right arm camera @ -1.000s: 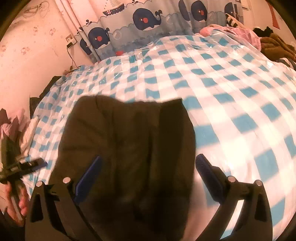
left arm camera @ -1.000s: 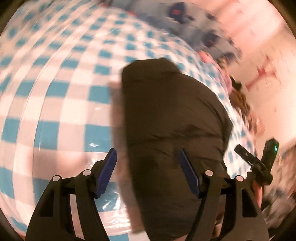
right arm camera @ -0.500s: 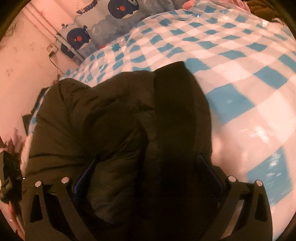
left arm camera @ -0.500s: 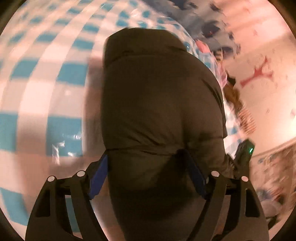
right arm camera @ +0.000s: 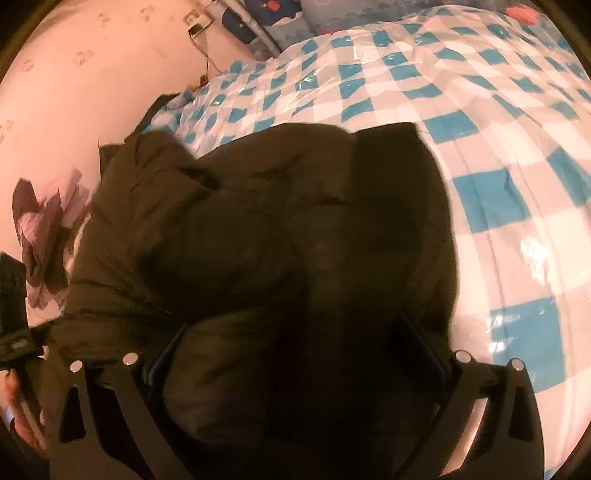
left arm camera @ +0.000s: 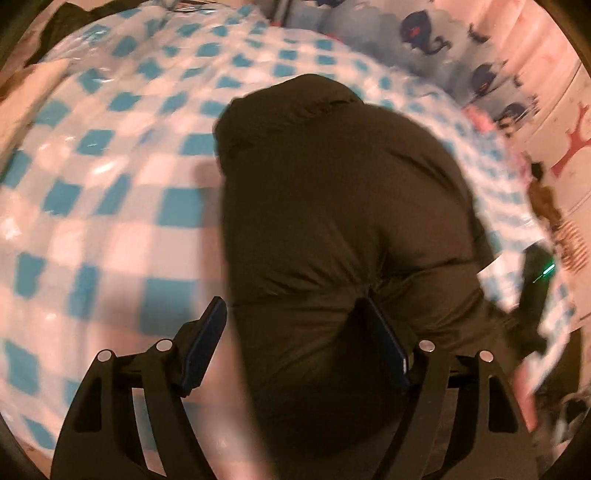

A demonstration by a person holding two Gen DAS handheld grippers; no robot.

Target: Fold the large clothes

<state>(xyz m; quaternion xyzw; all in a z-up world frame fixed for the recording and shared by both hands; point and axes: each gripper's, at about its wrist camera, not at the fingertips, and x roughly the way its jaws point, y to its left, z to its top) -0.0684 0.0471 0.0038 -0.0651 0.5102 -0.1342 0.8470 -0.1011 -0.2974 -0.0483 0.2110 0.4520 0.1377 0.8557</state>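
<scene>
Checked bed cover (left arm camera: pixel 110 206), blue and white, fills both frames. Dark padded jacket (left arm camera: pixel 332 206) lies bundled on it, long axis running from bottom centre toward the upper centre of frame. Left gripper (left arm camera: pixel 295 332) and right gripper (right arm camera: pixel 291 354): both spread wide, jacket fabric bulging between the fingers.

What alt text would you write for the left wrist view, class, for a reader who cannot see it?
A dark puffy jacket lies on a blue-and-white checked bed cover, its near edge between the open fingers of the left claw. A whale-print curtain hangs behind the bed, and the picture is motion-blurred.
</scene>
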